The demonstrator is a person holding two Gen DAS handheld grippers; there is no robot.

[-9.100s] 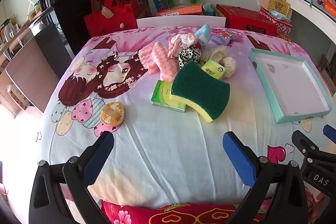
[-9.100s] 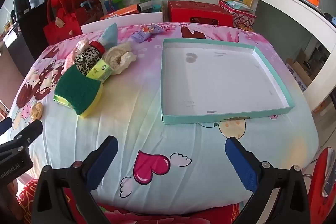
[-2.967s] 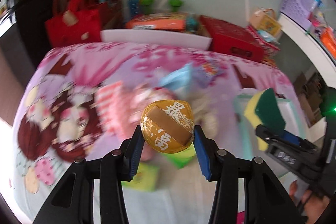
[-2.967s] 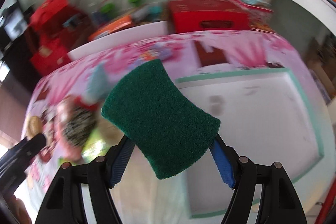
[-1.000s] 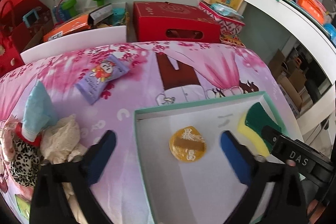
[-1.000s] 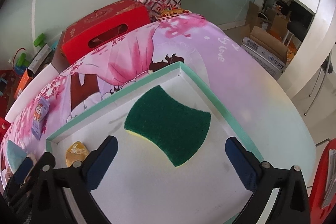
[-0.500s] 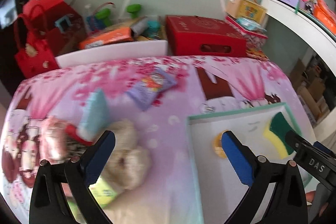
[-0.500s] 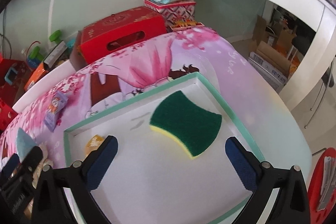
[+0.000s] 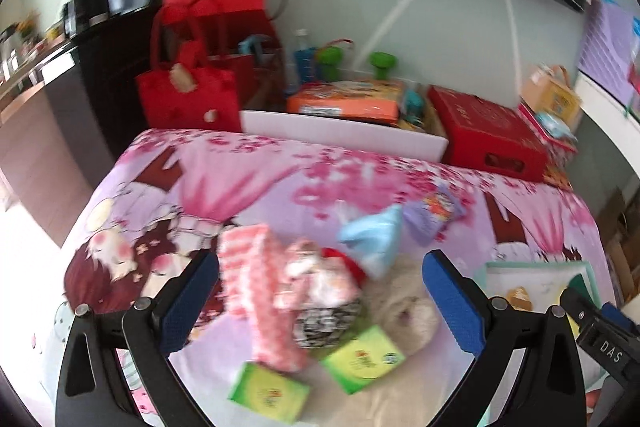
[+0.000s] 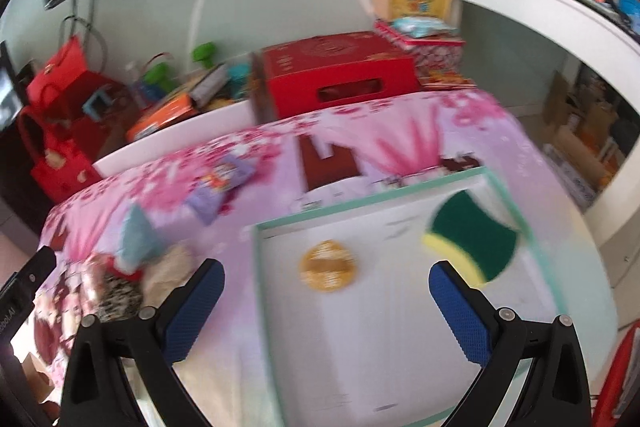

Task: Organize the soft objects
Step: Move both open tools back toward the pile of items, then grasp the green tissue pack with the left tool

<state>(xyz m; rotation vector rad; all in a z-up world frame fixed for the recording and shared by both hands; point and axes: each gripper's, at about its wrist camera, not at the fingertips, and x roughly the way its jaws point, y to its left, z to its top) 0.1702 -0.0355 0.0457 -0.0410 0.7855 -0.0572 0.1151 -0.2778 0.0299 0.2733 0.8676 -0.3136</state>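
L gripper jaws wide apart, empty, over the soft pile on the bed: pink ribbed cloth, leopard-print piece, fluffy cream item, 2 green packs. R gripper also spread wide, empty, above the teal-rimmed tray. In tray: scrub sponge, green/yellow, near far-right corner; round orange packet left of it.

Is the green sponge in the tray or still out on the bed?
In: the green sponge lies flat inside the tray, near its far right corner.
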